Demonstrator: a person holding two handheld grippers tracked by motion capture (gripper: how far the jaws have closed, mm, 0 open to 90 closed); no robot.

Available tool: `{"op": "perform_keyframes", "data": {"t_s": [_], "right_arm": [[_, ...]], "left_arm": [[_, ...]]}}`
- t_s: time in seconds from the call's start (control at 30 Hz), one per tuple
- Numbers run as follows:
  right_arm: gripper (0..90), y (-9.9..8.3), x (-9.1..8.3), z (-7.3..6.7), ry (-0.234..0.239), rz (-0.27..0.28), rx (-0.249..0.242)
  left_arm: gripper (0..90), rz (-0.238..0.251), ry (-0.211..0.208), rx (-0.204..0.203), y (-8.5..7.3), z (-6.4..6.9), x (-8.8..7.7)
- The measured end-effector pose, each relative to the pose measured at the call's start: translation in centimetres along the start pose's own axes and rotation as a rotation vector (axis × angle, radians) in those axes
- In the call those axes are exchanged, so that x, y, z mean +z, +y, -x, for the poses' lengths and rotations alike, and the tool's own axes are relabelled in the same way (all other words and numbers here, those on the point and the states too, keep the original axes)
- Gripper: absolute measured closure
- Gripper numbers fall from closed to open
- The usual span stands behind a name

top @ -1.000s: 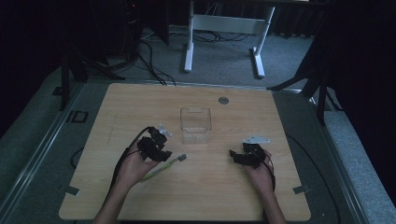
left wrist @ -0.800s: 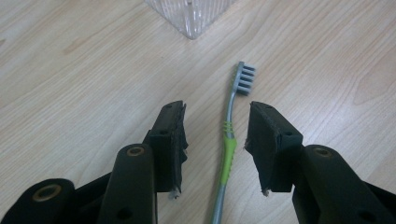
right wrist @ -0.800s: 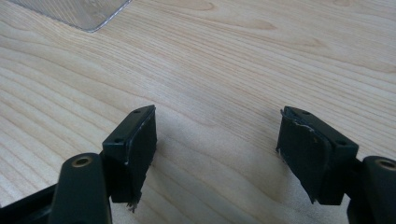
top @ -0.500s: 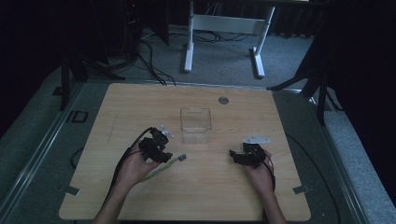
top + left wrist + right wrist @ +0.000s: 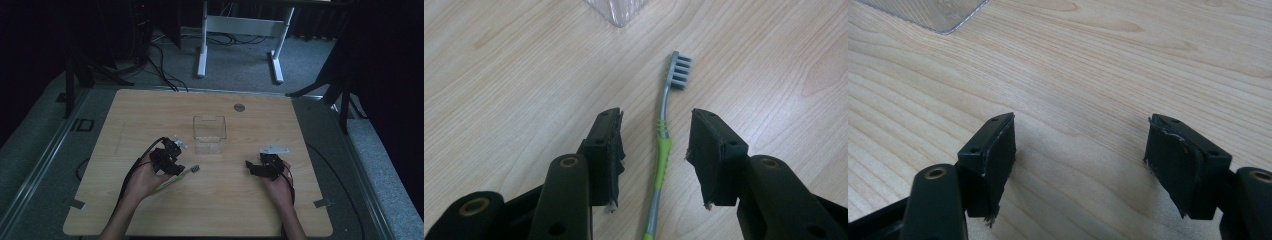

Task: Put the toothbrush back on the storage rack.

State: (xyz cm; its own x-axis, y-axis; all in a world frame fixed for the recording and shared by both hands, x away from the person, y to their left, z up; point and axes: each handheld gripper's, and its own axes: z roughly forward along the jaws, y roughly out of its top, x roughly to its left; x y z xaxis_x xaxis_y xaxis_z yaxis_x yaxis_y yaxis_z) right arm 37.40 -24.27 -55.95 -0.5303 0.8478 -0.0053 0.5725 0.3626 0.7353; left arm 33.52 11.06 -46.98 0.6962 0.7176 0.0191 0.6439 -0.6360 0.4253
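**Toothbrush between my left jaws, ungripped**

My left gripper (image 5: pixel 656 150) stands released, its matte black jaws straddling the toothbrush (image 5: pixel 663 145) without touching: slim green-and-grey handle, grey bristle block, flat on the pale wood-grain table (image 5: pixel 150 110) left of centre. My right gripper (image 5: pixel 1080 165) is spread, empty. A clear ribbed plastic box (image 5: pixel 210 134) stands mid-table.

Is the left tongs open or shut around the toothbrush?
Open. The left tongs straddle the green-and-grey plastic toothbrush, which lies flat on the wooden table, with a gap on each side of its handle.
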Motion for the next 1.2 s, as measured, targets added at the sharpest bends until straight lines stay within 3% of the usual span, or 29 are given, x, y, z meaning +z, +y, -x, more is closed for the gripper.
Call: {"op": "perform_keyframes", "data": {"t_s": [1.2], "right_arm": [[28.3, 0.0, 0.0, -0.01, 0.0, 0.0, 0.001]], "left_arm": [[60.3, -0.099, -0.01, 0.02, 0.39, -0.04, 0.81]]}}
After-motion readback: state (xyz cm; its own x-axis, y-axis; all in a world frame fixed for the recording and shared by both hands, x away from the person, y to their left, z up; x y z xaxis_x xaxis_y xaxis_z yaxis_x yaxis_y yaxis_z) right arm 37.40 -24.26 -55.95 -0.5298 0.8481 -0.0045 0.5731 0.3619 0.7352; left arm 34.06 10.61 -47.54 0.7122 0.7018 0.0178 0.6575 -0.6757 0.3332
